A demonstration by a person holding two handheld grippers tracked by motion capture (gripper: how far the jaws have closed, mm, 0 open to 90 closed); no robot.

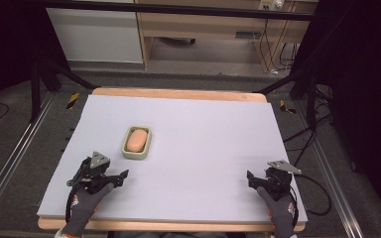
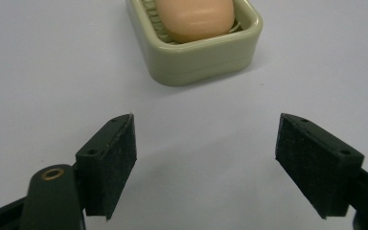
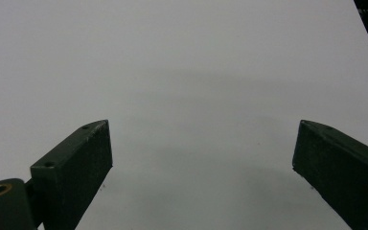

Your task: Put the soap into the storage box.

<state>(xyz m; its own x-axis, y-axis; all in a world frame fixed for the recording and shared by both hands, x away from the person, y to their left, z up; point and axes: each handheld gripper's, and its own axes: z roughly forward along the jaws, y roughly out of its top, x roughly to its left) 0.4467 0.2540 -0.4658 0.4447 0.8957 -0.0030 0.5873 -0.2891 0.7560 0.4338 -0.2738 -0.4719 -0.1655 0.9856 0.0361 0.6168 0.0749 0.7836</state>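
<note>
A peach bar of soap (image 1: 137, 139) lies in a pale green soap dish (image 1: 129, 150) on the left half of the lavender table sheet (image 1: 208, 144). My left gripper (image 1: 119, 178) rests low on the sheet just in front of the dish, open and holding nothing. In the left gripper view the dish (image 2: 206, 60) with the soap (image 2: 195, 17) sits straight ahead, beyond the open left gripper (image 2: 206, 132). My right gripper (image 1: 253, 181) is near the front right of the sheet, also open. In the right gripper view the right gripper (image 3: 202, 134) has bare sheet between its jaws.
The sheet covers a wooden board (image 1: 178, 93) whose edge shows at the back. Dark floor and metal rails (image 1: 10, 163) flank the table. A wooden desk (image 1: 203, 25) and cables (image 1: 273, 49) stand behind it. A cable (image 1: 317, 198) trails off the front right corner.
</note>
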